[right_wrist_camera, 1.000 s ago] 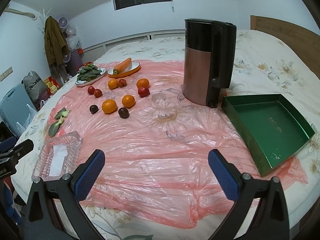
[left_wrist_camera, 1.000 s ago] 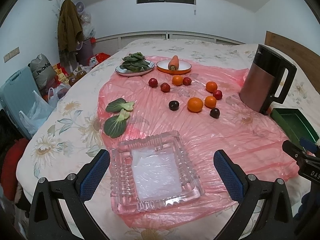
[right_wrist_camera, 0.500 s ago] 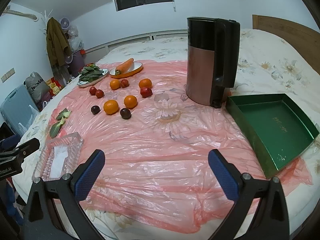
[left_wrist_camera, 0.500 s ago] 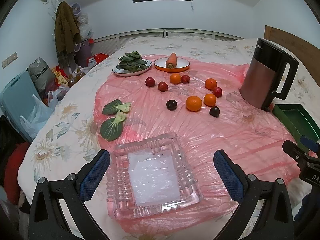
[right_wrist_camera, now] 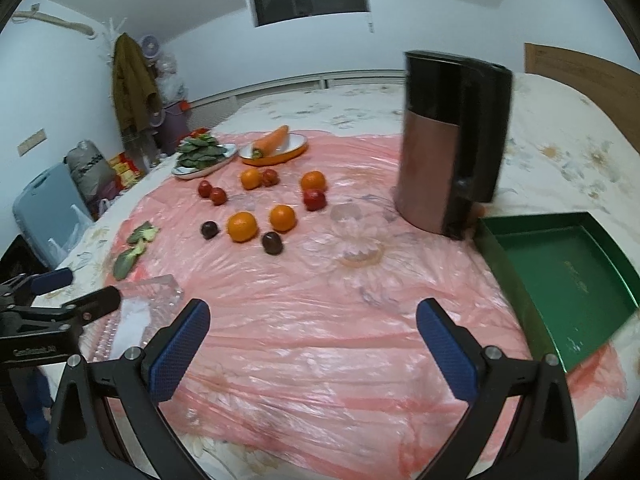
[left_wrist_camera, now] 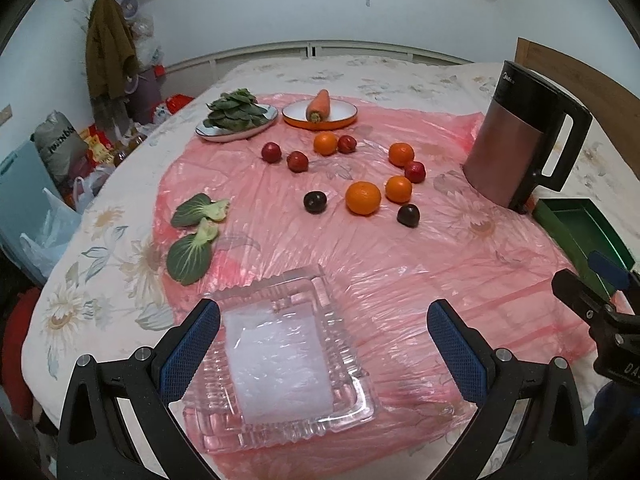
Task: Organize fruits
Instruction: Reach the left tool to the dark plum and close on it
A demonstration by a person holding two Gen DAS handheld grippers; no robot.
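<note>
A bed in a flowered cover filled both views, and a pink plastic sheet lay over most of it, its near edge hanging toward the cameras. The broad middle of the sheet in front of the right gripper was bare. A tall kettle stood upright at the sheet's right side, with a green tray just beside it at the bed's right edge. A clear glass dish sat at the near left edge, directly under the left gripper.

The fruits lay loose beyond the bare stretch: four oranges, the largest nearest, with red fruits and two dark plums scattered among them, mostly apart from one another. Behind them stood a plate of greens and an orange-rimmed plate holding a carrot. Two loose leaves lay at the sheet's left edge.

Both grippers were spread wide and held nothing.
</note>
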